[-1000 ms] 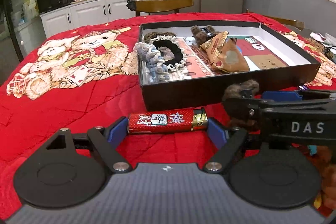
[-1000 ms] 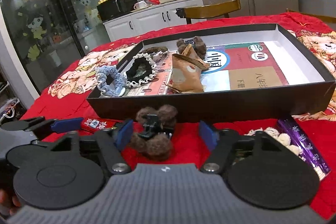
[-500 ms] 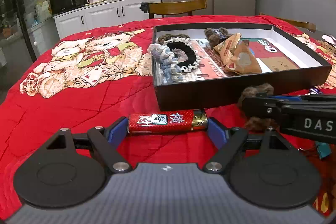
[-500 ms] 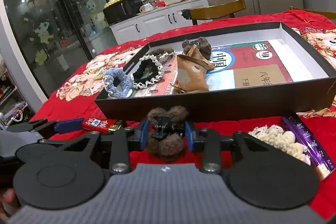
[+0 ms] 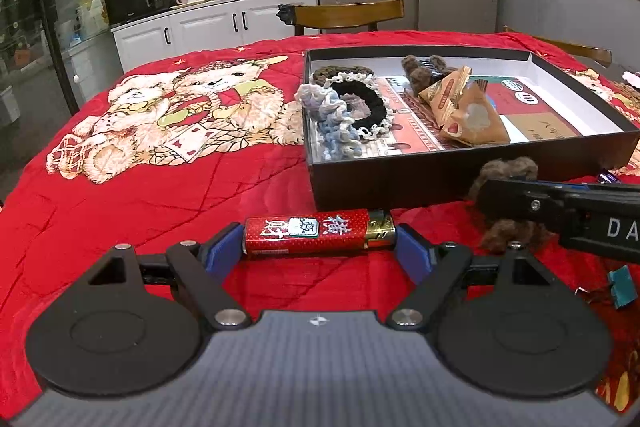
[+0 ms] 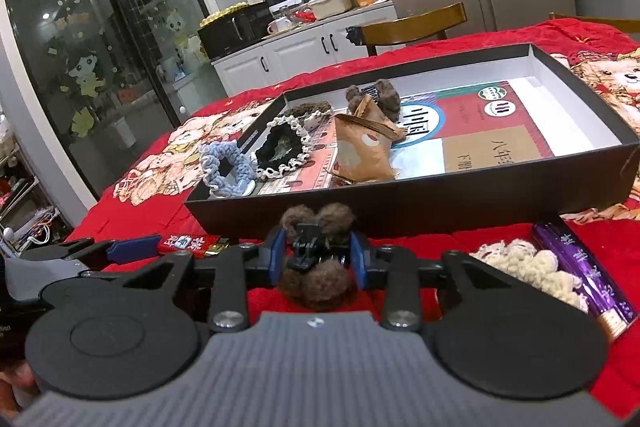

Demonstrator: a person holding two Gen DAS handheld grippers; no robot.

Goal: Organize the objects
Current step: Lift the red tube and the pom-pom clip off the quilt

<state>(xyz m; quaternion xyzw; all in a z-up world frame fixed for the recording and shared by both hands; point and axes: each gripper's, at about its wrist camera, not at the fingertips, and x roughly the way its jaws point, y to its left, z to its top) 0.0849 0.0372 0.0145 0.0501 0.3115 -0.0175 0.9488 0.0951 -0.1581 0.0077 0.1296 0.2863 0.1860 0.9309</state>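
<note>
My left gripper [image 5: 320,241] clamps the red lighter [image 5: 318,231] end to end, low centre of the left view, just before the black box [image 5: 440,183]. My right gripper [image 6: 318,259] has narrow jaws pressed on the brown fuzzy hair claw [image 6: 318,255], centre of the right view. 2 scrunchies sit inside the box.

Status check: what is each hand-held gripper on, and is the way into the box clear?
Left hand-held gripper shut on red lighter. Right hand-held gripper shut on brown hair clip. Black box just ahead, near wall in between.
</note>
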